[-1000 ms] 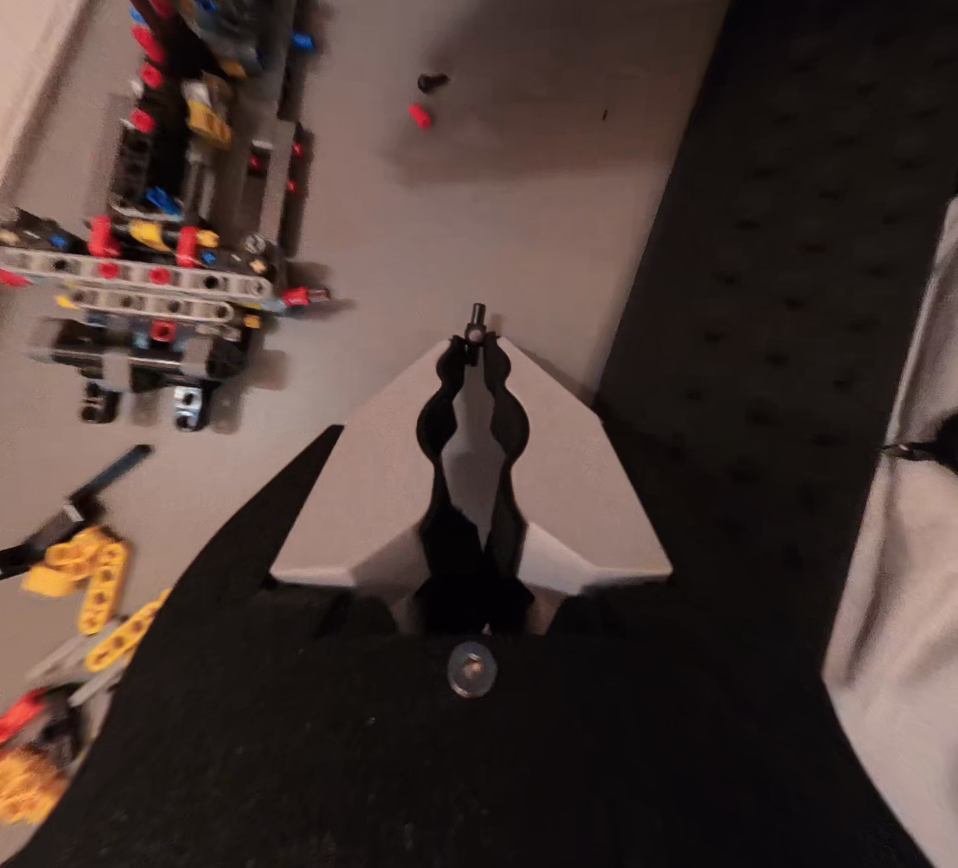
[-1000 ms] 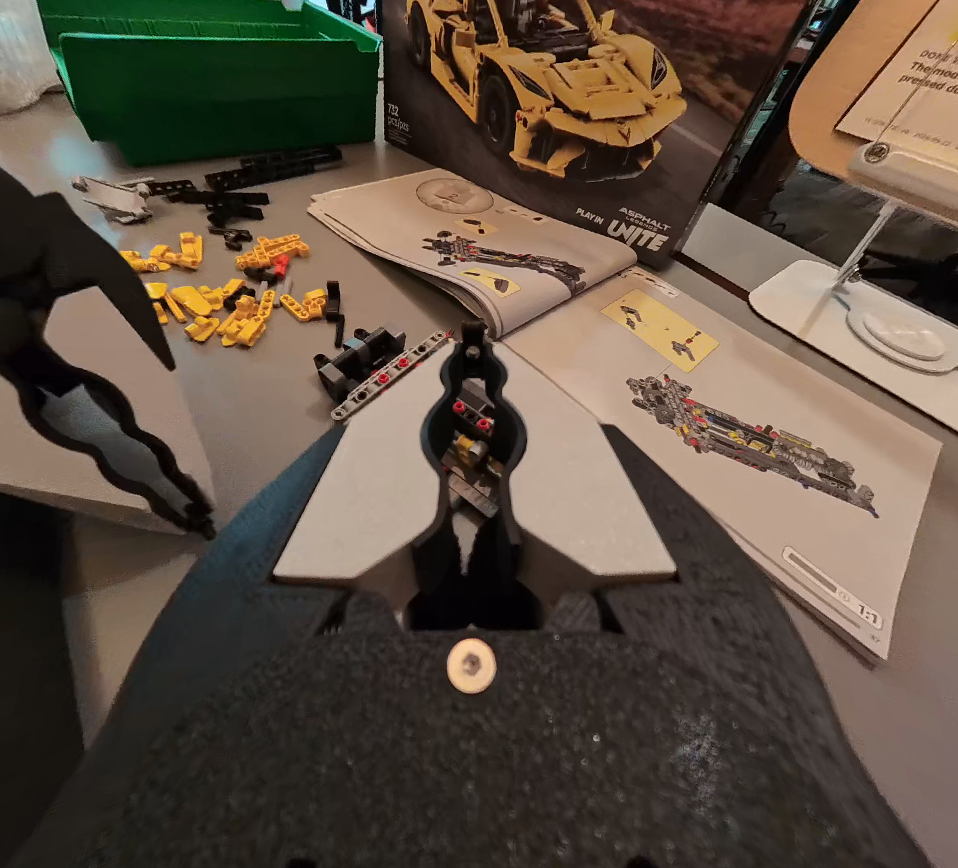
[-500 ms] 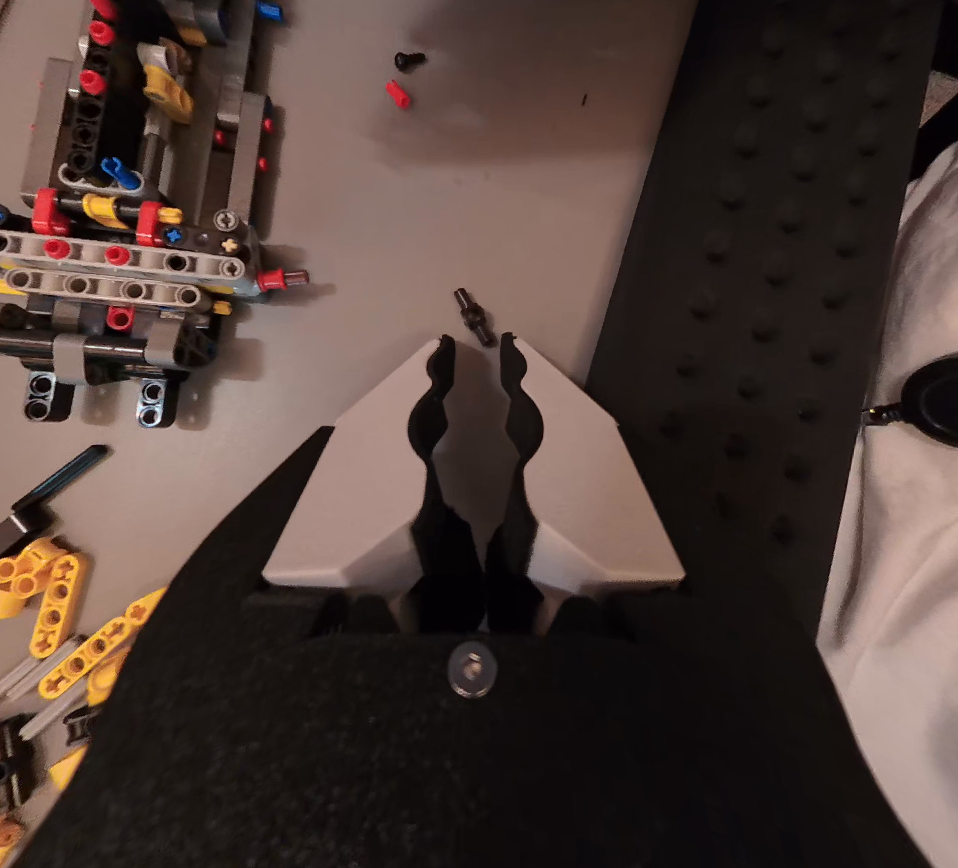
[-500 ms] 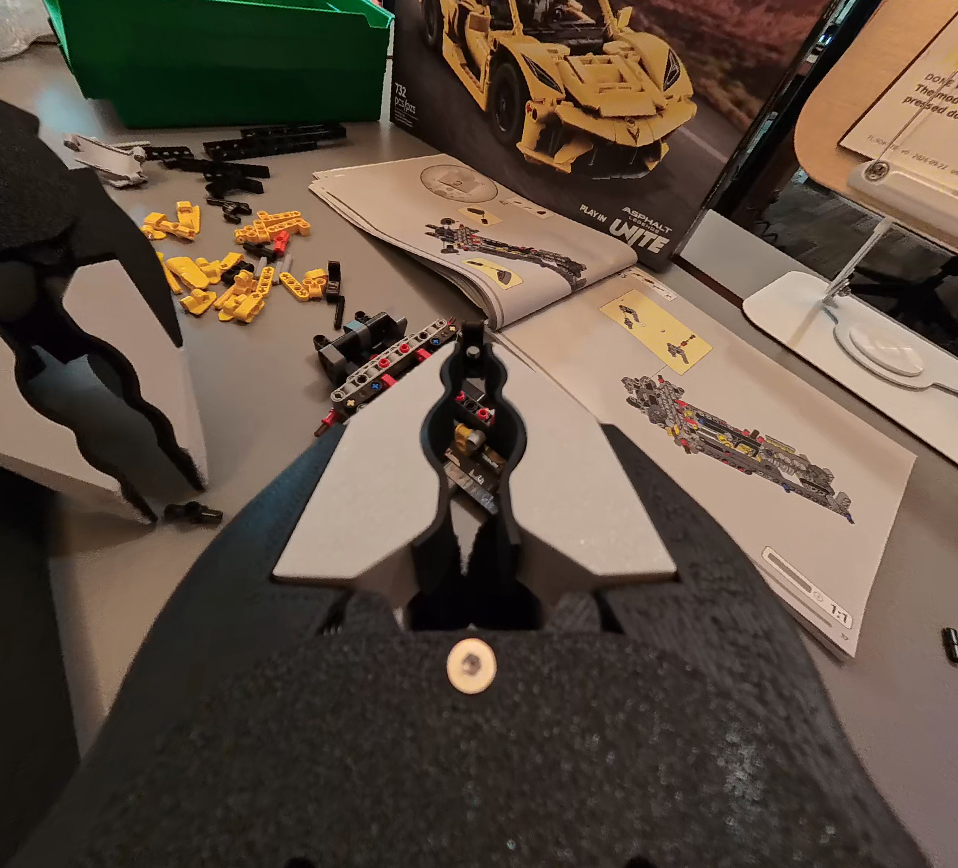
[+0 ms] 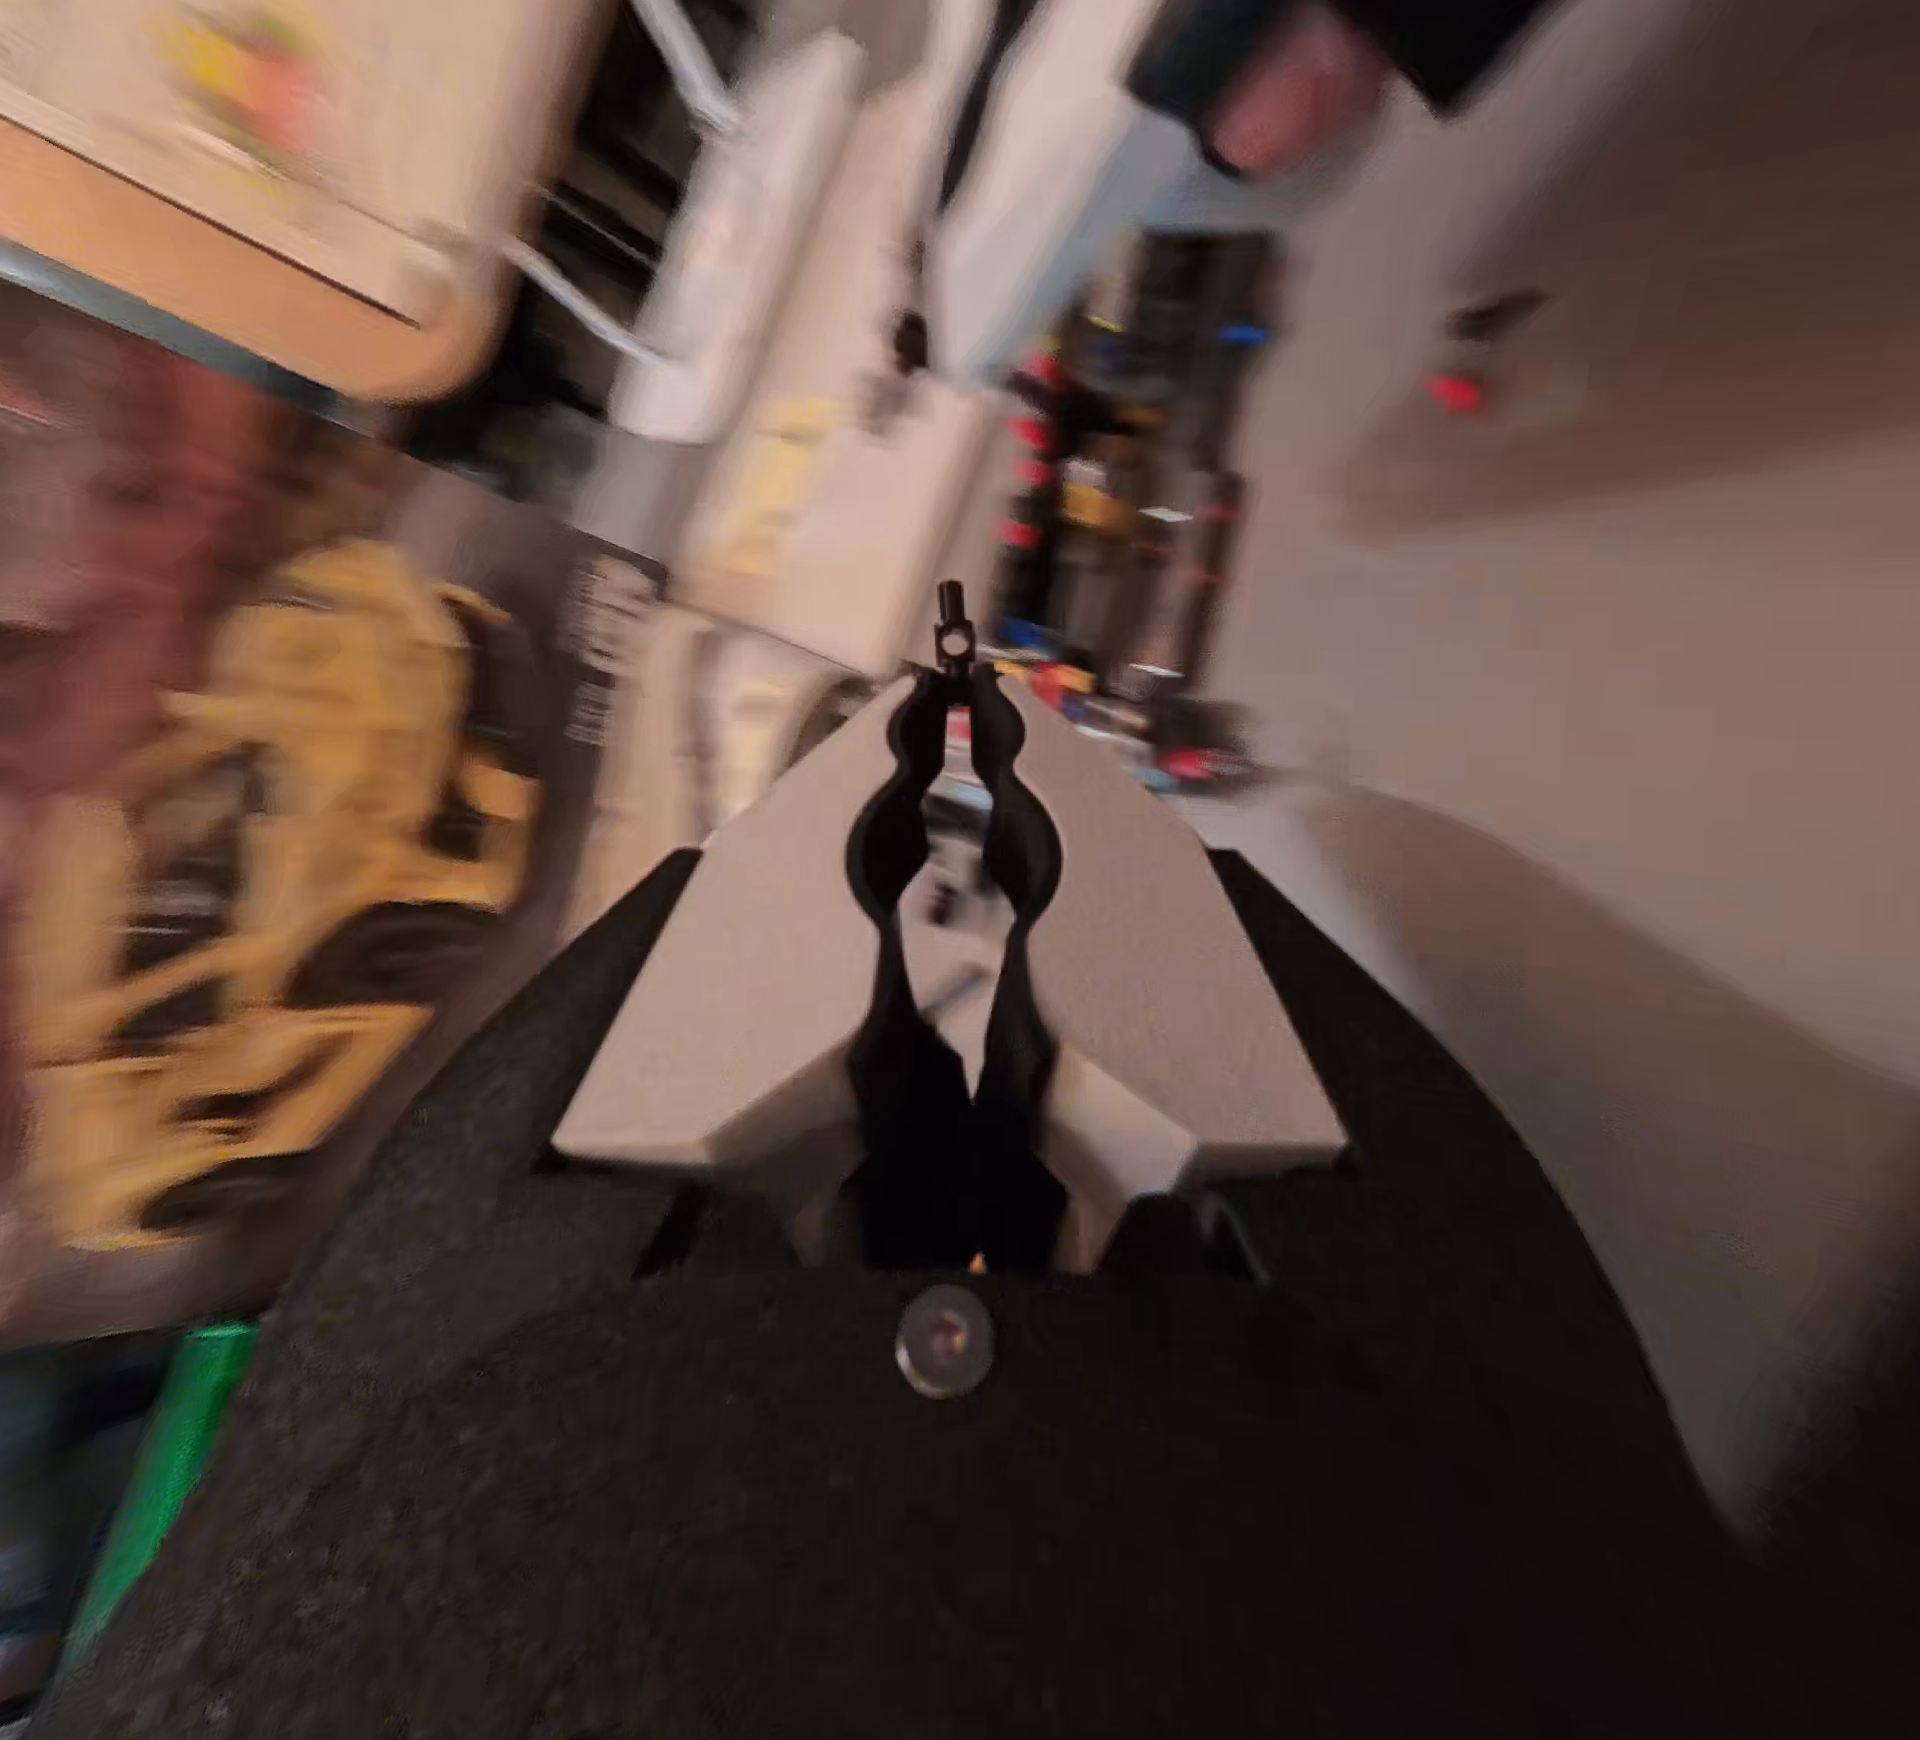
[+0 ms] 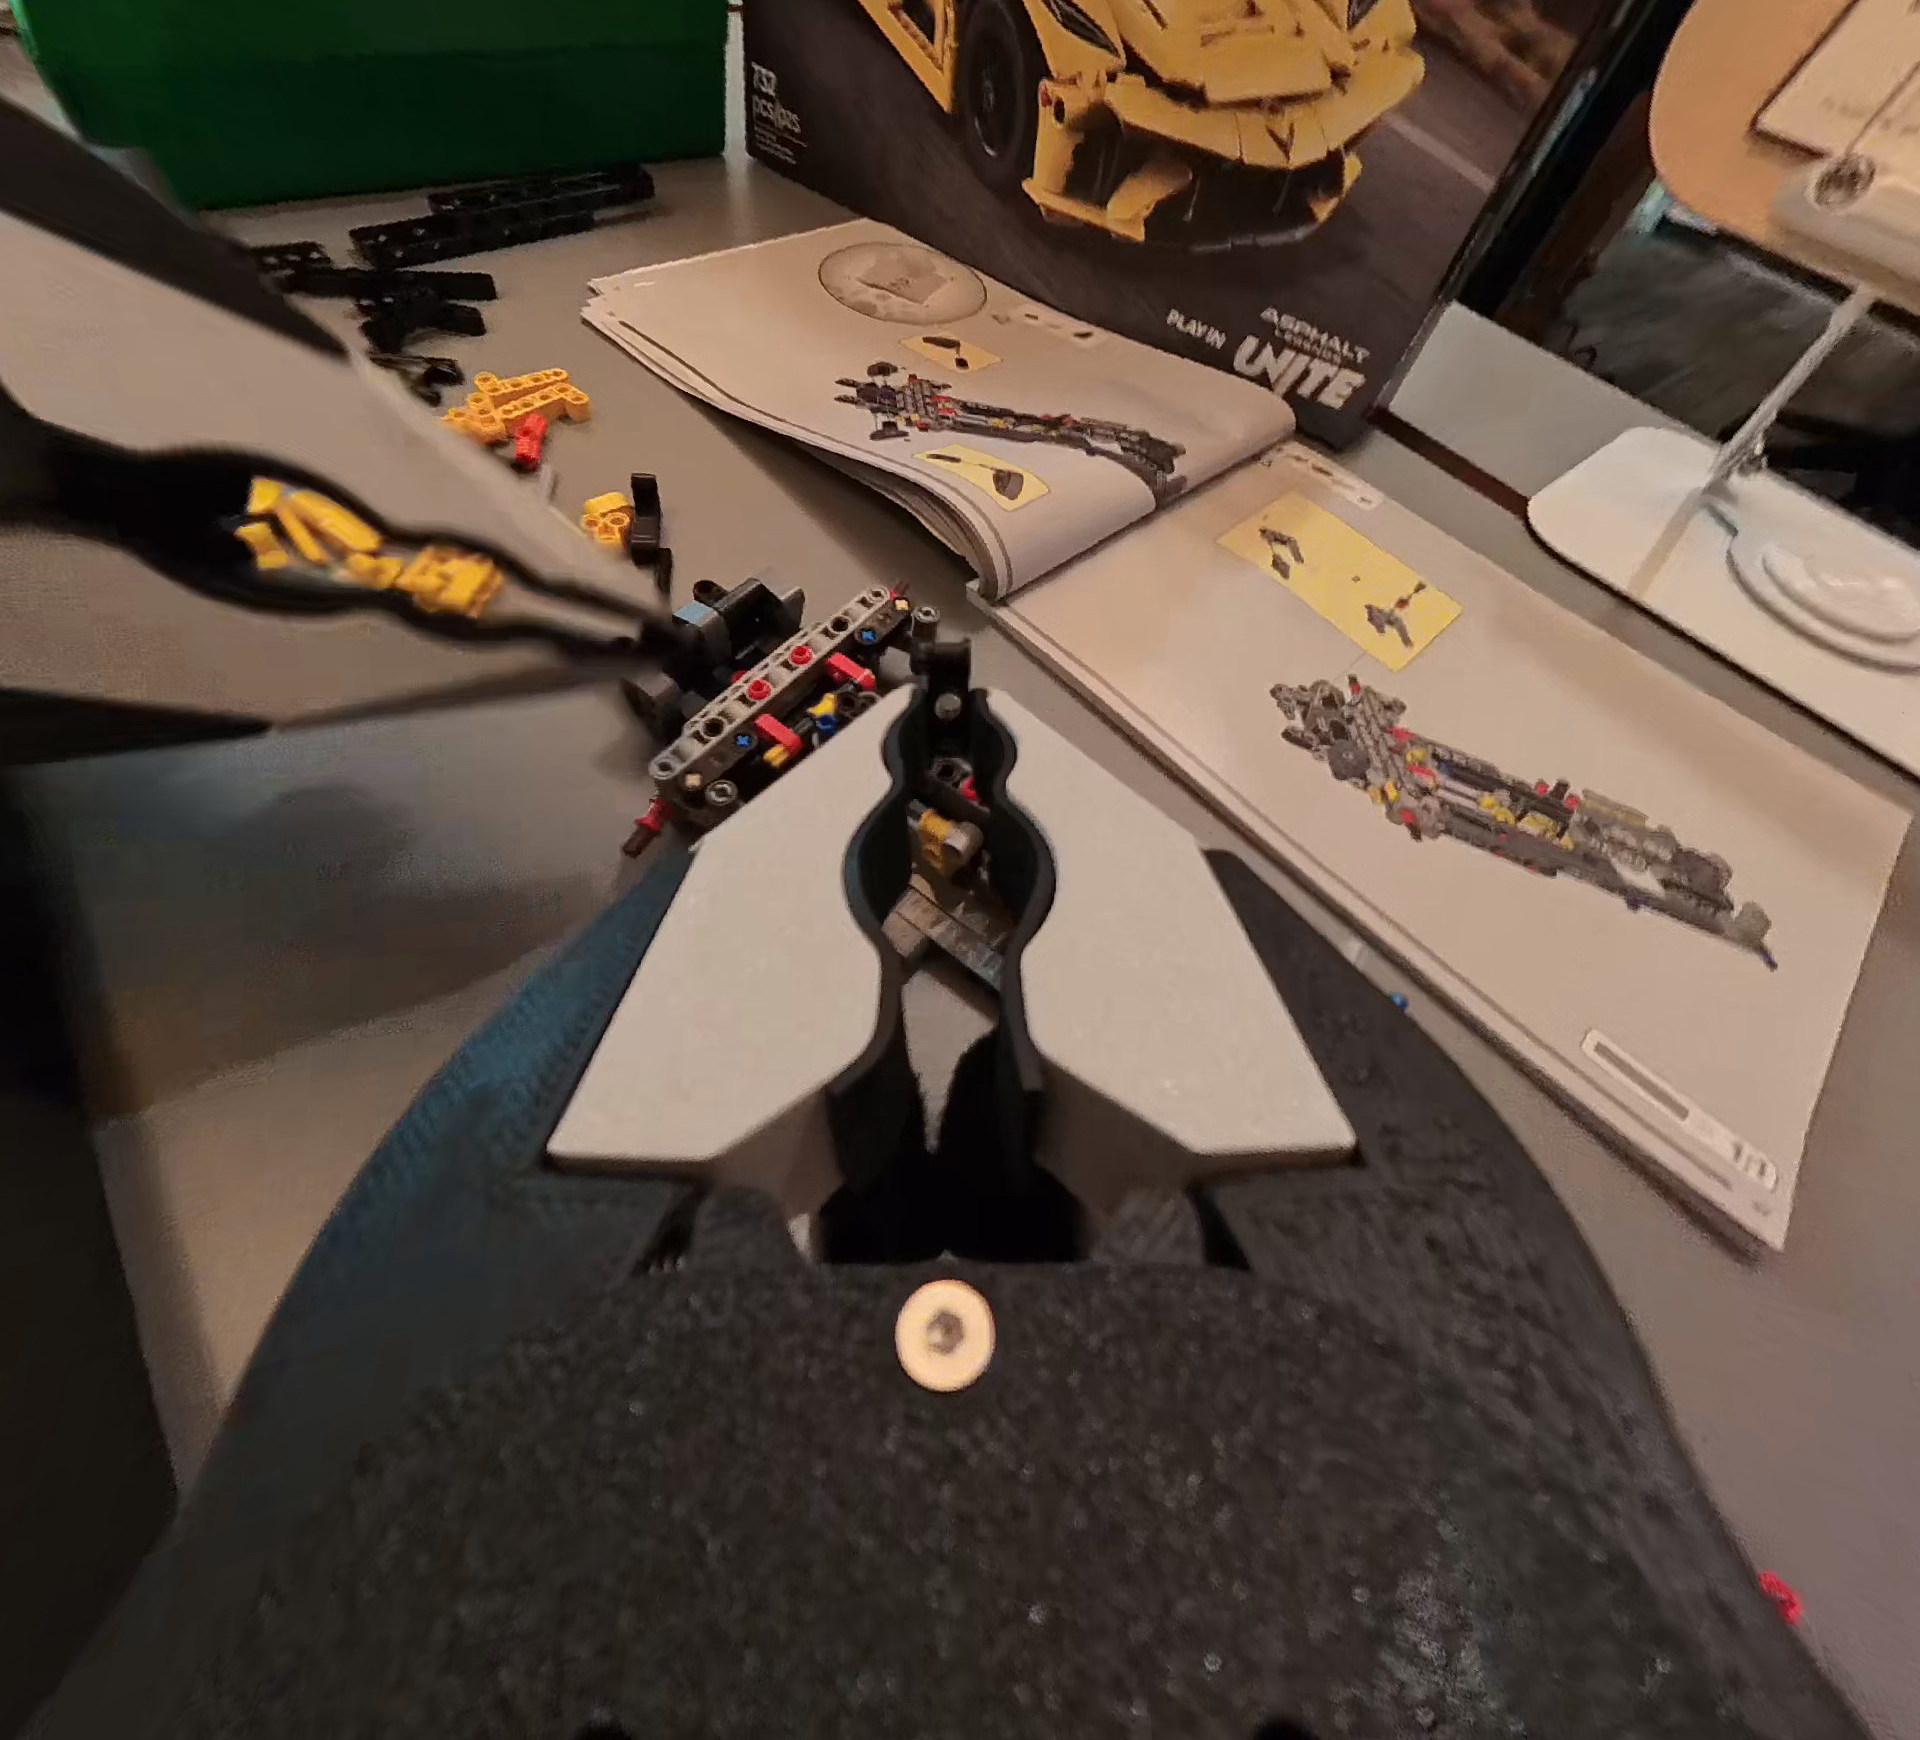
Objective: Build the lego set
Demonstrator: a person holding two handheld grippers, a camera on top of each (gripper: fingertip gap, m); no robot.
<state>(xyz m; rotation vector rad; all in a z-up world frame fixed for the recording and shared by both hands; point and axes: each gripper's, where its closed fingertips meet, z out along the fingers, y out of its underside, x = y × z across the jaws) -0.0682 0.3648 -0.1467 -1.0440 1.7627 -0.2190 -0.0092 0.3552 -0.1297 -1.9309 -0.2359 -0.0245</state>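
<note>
Lego chassis assembly (image 6: 800, 703), grey beams studded with red, blue and yellow pins, lies on the tabletop (image 6: 343, 869) directly ahead of the right tool (image 6: 943, 703), beside the open instruction booklet (image 6: 1403, 703) and in front of the upright set box (image 6: 1143, 28).

Right tool: jaws nearly closed at the tips, pinching a small black connector piece (image 6: 945, 667) that stands above them. It is held just over the chassis, which I judge to be positioning for insertion.

Left tool (image 5: 951, 672): tips drawn close together, gripping a small black pin (image 5: 952, 625) that stands upright beyond them. The pin's end is left exposed, presumably so it can be pushed into a beam hole.

View comparison: the left wrist view is heavily motion-blurred; the surroundings cannot be read with confidence, though the pin in the tips is sharp. The right wrist view is clear and shows what the left does not: the left tool reaching in from the side with its tips at the black end of the chassis, loose yellow parts (image 6: 520, 407), black beams (image 6: 499, 220) and a green bin (image 6: 364, 28) behind. Whether the left pin touches the chassis cannot be told.
</note>
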